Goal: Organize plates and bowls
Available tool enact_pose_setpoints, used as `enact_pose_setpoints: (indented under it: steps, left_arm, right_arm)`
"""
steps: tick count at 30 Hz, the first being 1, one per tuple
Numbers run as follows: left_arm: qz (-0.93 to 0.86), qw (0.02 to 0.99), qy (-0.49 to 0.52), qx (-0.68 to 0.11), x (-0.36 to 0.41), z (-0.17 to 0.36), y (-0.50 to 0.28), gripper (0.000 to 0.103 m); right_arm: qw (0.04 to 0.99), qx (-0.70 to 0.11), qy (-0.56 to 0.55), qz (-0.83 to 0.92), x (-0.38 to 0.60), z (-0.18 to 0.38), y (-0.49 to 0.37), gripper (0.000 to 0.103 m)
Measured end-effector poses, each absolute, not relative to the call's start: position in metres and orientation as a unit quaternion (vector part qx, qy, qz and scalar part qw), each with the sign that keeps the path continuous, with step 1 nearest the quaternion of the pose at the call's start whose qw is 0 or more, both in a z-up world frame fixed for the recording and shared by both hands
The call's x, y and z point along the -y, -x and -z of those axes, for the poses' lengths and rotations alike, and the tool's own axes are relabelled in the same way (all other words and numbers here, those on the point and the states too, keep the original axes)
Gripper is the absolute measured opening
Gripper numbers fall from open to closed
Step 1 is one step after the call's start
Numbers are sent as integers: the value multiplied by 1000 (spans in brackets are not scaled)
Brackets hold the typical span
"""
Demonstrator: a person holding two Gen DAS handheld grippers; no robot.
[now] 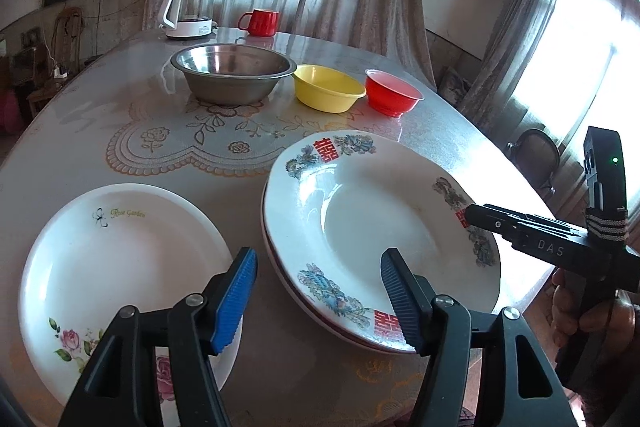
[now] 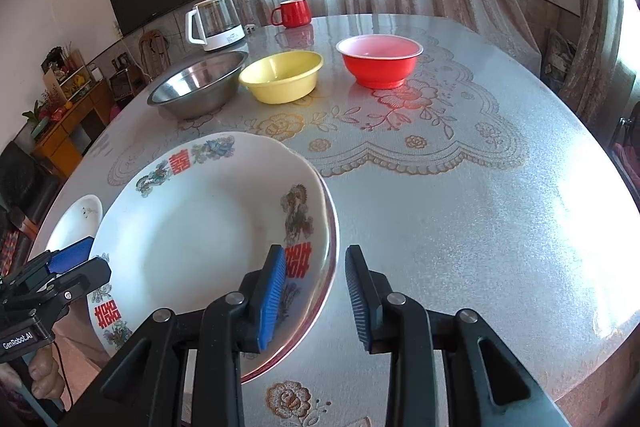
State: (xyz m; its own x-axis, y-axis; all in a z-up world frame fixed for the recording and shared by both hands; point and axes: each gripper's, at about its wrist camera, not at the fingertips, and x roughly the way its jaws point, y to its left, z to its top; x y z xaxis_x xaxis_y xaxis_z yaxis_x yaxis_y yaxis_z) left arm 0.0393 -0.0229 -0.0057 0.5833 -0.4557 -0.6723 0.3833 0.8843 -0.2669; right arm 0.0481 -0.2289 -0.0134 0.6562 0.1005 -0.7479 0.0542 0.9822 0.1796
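A white plate with red characters and dragons (image 1: 372,223) lies on top of another plate on the table; it also shows in the right wrist view (image 2: 200,227). A white rose plate (image 1: 112,259) lies to its left, seen small in the right wrist view (image 2: 78,223). A steel bowl (image 1: 232,71), a yellow bowl (image 1: 326,87) and a red bowl (image 1: 390,93) stand in a row behind. My left gripper (image 1: 318,297) is open, straddling the stack's near left rim. My right gripper (image 2: 316,295) is open, straddling the stack's right rim; it shows from the side in the left wrist view (image 1: 480,213).
A glass kettle on a white base (image 1: 188,11) and a red mug (image 1: 260,22) stand at the far edge of the round table (image 2: 460,211). A chair (image 1: 536,155) stands beyond the table's right edge.
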Motion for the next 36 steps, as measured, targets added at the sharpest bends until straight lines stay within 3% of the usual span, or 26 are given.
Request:
enact_pose_setpoints:
  steps: [9, 14, 29, 36]
  left_arm:
    - [213, 896, 46, -388, 18, 2, -41, 69]
    - [215, 900, 42, -378, 16, 0, -38, 77]
    - [141, 929, 74, -335, -51, -22, -46, 78]
    - [101, 928, 110, -343, -109, -11, -42, 76]
  right_arm:
    - [910, -398, -118, -3, 235, 7, -45, 39]
    - [913, -388, -121, -22, 228, 0, -46, 42]
    - [879, -394, -165, -211, 177, -17, -68, 44]
    - [844, -415, -111, -321, 103, -21, -80, 44]
